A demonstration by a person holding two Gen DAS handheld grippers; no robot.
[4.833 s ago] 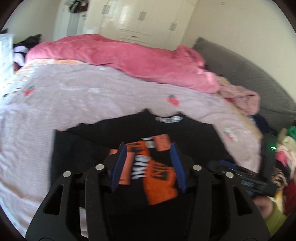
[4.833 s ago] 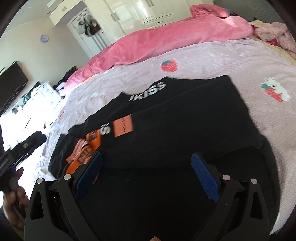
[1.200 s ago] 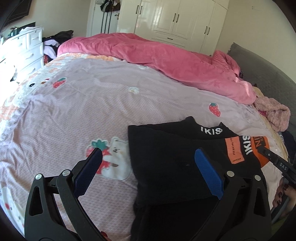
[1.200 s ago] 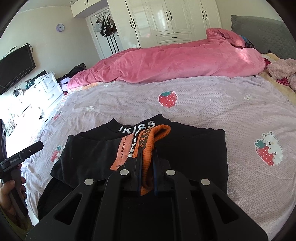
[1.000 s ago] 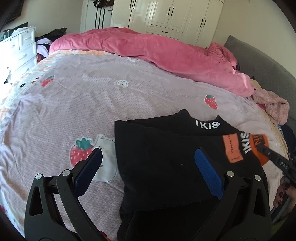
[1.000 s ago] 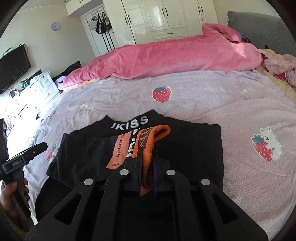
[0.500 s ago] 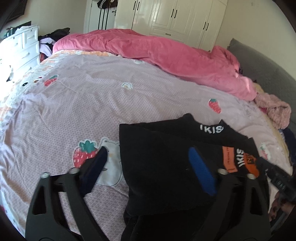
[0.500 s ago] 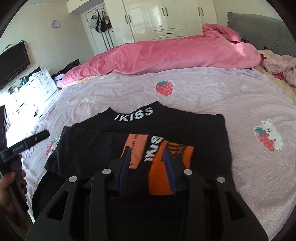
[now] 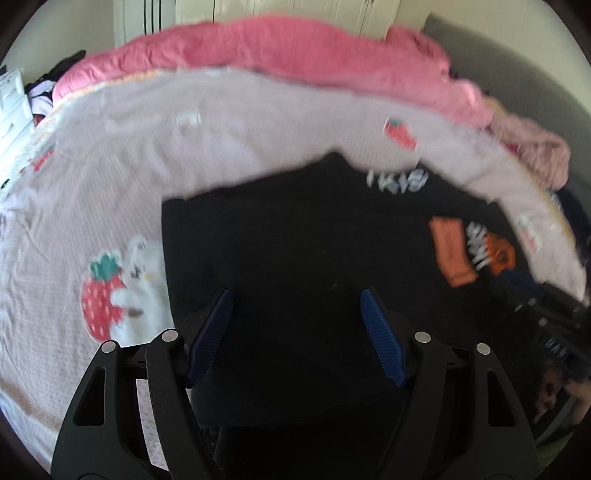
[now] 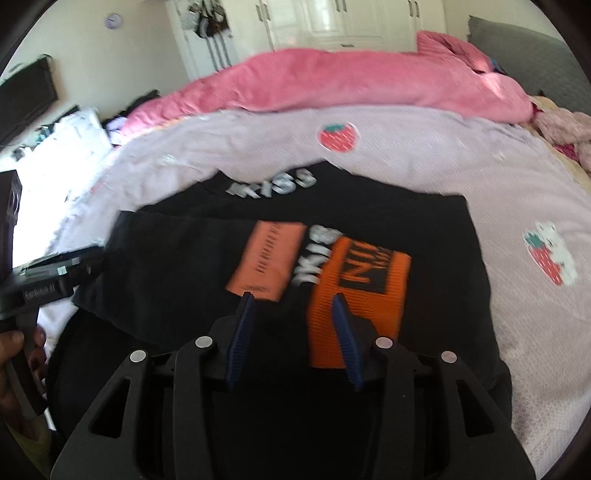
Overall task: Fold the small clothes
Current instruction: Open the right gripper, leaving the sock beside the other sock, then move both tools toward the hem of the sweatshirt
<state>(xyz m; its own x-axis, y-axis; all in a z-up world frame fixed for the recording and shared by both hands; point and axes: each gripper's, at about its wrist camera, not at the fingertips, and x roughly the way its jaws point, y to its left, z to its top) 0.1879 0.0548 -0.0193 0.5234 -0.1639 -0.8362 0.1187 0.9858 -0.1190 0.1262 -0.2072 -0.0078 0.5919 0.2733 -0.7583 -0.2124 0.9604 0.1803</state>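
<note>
A black top (image 9: 295, 229) with white lettering at the collar lies partly folded on the lilac bedspread (image 9: 110, 166). Its sleeve is laid across it, and the orange cuff (image 10: 369, 280) rests flat beside an orange label patch (image 10: 267, 258). My right gripper (image 10: 293, 297) hovers just over the sleeve with its jaws opening. The cuff lies under and beside the right pad (image 10: 347, 339), and neither pad presses on it. My left gripper (image 9: 295, 291) hangs low over the top's left half with its jaws closing. Black cloth lies beneath them, not pinched. The left gripper (image 10: 44, 284) also shows in the right wrist view, held by a hand (image 10: 14, 343).
A pink quilt (image 10: 351, 81) lies heaped across the far side of the bed. A fluffy pink garment (image 9: 532, 155) and a grey headboard (image 10: 517, 40) are at the right. White wardrobes (image 10: 351, 18) stand behind, and a white dresser (image 9: 11, 107) stands at the left. Strawberry prints (image 9: 122, 291) mark the bedspread.
My right gripper has let go of the orange cuff, which now lies flat on the top, and its jaws have spread. My left gripper has sunk toward the top and its jaws have narrowed.
</note>
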